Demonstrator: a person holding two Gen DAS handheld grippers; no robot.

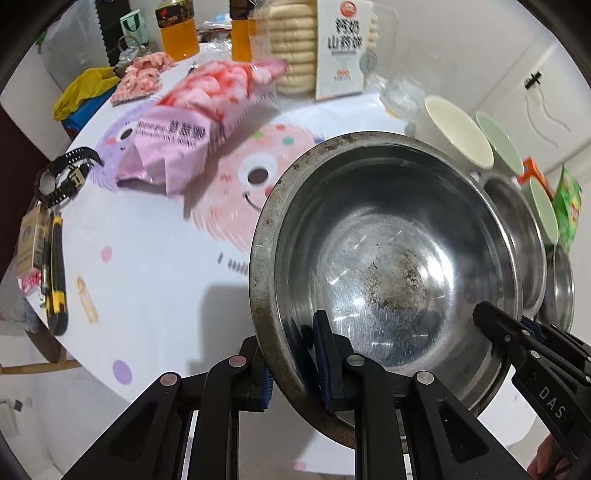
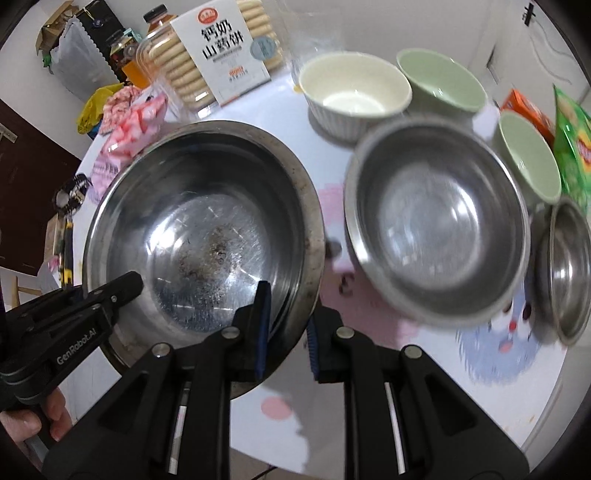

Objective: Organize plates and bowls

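A large steel bowl with a stained bottom is held off the table by both grippers. My left gripper is shut on its left rim. My right gripper is shut on its right rim; the bowl shows in the right wrist view too. A medium steel bowl sits to the right on the table. A small steel bowl lies at the far right. A cream ribbed bowl and two green bowls stand behind.
The round table has a cartoon cloth. A pink snack bag, a biscuit tub, juice bottles, a green chip bag, an orange box and a yellow-black tool lie around its edges.
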